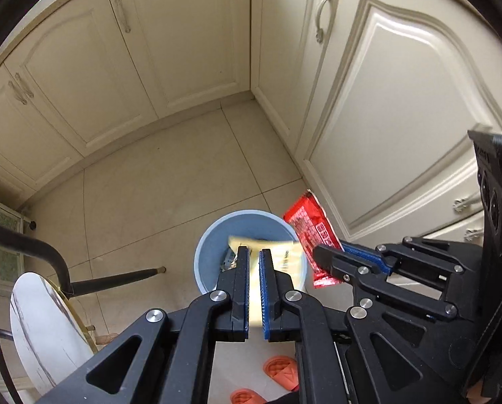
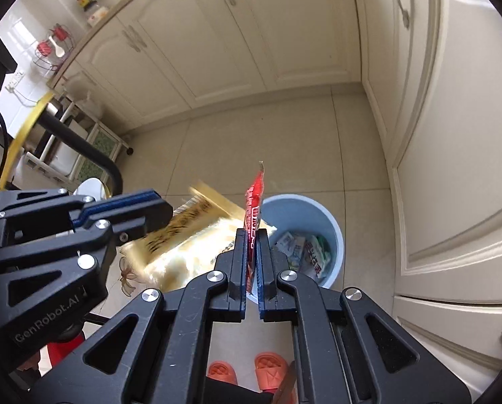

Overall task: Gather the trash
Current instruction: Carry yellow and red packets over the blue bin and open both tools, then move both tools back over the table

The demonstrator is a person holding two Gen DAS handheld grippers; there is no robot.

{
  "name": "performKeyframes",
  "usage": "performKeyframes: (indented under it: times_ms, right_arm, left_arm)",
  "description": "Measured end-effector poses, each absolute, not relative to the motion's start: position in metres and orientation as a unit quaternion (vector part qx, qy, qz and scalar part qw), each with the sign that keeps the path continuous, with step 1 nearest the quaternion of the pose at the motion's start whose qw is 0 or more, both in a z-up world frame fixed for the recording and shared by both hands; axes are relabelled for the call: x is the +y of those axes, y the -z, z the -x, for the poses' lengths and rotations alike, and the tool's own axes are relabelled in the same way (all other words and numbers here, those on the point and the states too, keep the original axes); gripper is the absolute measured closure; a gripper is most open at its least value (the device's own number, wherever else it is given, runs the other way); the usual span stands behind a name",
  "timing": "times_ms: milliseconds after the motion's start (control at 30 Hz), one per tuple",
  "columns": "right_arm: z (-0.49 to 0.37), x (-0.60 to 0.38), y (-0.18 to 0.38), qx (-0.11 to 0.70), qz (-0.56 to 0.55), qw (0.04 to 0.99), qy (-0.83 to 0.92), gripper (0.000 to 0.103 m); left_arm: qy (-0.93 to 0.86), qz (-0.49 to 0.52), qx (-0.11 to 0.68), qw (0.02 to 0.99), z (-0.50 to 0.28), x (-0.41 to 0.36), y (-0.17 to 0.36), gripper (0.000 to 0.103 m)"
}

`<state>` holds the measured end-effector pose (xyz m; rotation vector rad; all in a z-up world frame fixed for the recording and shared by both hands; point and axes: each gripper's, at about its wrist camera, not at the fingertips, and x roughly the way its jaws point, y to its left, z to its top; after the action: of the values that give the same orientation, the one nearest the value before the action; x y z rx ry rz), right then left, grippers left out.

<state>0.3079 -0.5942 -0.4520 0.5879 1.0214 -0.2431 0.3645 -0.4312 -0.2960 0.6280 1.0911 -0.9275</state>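
A light blue trash bin (image 1: 213, 242) stands on the tiled floor below both grippers; in the right wrist view the bin (image 2: 335, 232) holds several wrappers (image 2: 306, 252). My left gripper (image 1: 254, 252) is over the bin, with a yellow snack bag (image 1: 284, 256) between its narrowly parted pads; the bag is motion-blurred. The bag also shows in the right wrist view (image 2: 183, 235) below the left gripper (image 2: 156, 210). My right gripper (image 2: 251, 234) is shut on a red wrapper (image 2: 253, 202), held upright beside the bin's rim. The red wrapper also shows in the left wrist view (image 1: 309, 232).
Cream cabinet doors (image 1: 402, 118) close in on the far side and the right. A round marble table with a gold rim (image 1: 45, 330) and a black chair (image 1: 42, 256) stand at left. Orange slippers (image 2: 271, 370) are on the floor below me.
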Motion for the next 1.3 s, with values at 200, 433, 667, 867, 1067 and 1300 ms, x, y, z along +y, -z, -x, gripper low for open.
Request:
performKeyframes:
  times_ms: [200,433,667,867,1067,1300]
  right_arm:
    - [-0.314,-0.607,0.483,0.491,-0.299,0.811,0.104,0.085]
    - [-0.298,-0.594,0.441,0.465,-0.272,0.831,0.142,0.04]
    - [-0.26,-0.555,0.33,0.38,-0.22,0.887,0.142,0.015]
    - [-0.232,-0.488,0.238,0.297,-0.16,0.933,0.127,0.0]
    - [-0.228,-0.407,0.182,0.267,-0.104,0.954,0.085,0.0]
    - [-0.236,-0.312,0.156,0.249,-0.057,0.966,0.038,0.0]
  left_arm:
    - [0.406,-0.278,0.499,0.713,-0.378,-0.441,0.312,0.08]
    - [0.411,-0.258,0.465,0.74,-0.363,-0.417,0.277,0.056]
    - [0.423,-0.192,0.369,0.805,-0.331,-0.351,0.183,0.029]
    - [0.386,-0.164,0.278,0.864,-0.289,-0.269,0.11,0.009]
    - [0.333,-0.116,0.239,0.905,-0.232,-0.181,0.08,0.007]
    - [0.254,-0.065,0.218,0.94,-0.176,-0.067,0.076,0.003]
